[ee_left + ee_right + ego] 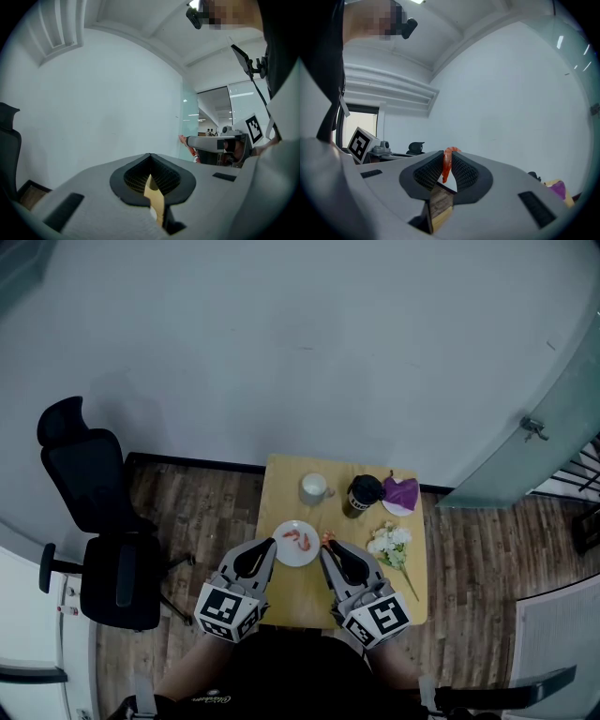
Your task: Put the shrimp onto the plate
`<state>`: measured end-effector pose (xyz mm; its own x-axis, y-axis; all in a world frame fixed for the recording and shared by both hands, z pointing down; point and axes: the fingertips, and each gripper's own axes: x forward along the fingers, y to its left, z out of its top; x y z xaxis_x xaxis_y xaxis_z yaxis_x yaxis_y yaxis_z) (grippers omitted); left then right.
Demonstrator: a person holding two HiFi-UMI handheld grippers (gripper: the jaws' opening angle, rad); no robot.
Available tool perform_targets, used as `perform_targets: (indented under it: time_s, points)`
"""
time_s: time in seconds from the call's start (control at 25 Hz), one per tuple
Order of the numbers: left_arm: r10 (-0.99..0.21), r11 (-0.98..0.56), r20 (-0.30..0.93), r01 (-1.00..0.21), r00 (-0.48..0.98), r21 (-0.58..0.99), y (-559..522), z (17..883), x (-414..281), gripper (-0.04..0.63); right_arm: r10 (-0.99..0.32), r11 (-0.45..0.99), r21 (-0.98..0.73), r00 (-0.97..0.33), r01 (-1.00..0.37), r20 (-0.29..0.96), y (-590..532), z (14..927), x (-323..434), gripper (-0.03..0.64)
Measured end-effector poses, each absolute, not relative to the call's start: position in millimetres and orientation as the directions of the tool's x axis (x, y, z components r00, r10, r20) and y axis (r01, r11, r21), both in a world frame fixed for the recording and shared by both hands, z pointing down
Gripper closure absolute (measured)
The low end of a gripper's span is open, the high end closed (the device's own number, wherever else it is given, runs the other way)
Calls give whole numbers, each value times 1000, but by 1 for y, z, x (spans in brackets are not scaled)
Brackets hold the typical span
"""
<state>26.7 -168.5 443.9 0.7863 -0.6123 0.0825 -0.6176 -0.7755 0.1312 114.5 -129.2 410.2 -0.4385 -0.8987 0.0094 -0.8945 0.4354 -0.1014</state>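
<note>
Round white plate (284, 556): one orange shrimp (298, 539). Right gripper (448, 155) pinches curled second shrimp (446, 170); left gripper (150, 158) pressed together.

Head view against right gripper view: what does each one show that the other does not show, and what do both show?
Only the head view: the plate with shrimp on it, the mug, the flowers. Only the right gripper view: the pads of the right gripper pressing the held shrimp from both sides. Both: that held shrimp and the purple item.
</note>
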Motion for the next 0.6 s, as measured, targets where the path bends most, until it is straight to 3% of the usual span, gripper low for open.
perform_targets:
  time_s: [0.6]
  points:
    - [-632,-754,104,-640,768,146,-180,455,22,594,-878,471,-109,-477,-875,39,-147,422,104,563]
